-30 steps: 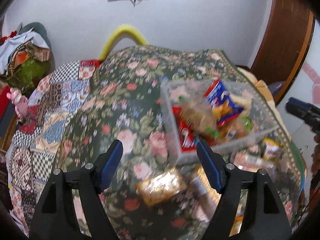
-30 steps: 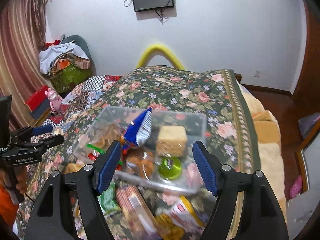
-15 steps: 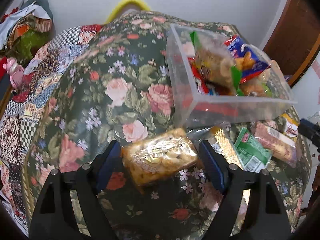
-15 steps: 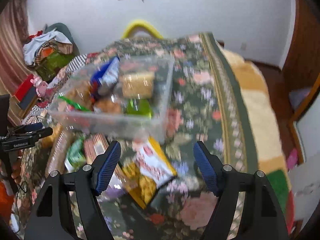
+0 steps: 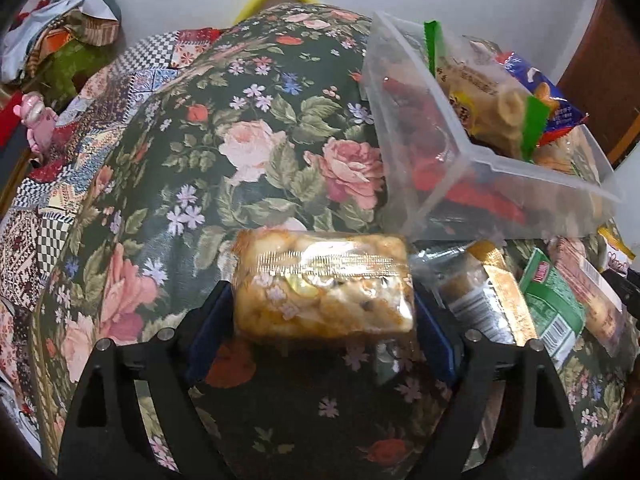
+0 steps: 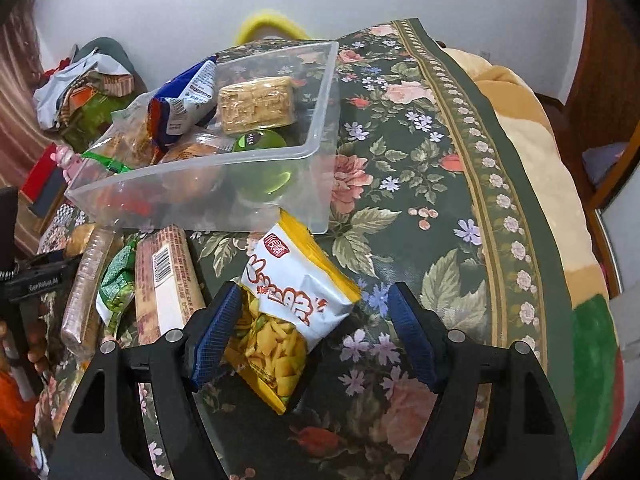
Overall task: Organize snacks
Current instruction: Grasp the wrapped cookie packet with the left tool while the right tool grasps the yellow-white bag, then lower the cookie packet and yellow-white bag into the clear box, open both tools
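The left gripper sat low in the frame with its blue pads on either side of a clear-wrapped pastry pack, both touching the wrapper's ends, so it looked clamped on the pack, which lay on the floral bedspread. Just right of it lay a gold-and-silver wrapped snack, then a green packet. Above these, at upper right, stood the clear plastic bin, holding red, green-edged and blue packets. The right gripper was spread wide; its left pad touched a yellow-and-white chip bag, while the right pad stood apart from it over the bedspread. Left of the bag lay a long brown biscuit pack and a green pea packet. The bin sat in the upper left, holding a wrapped wafer block, a blue bag and a green cup.
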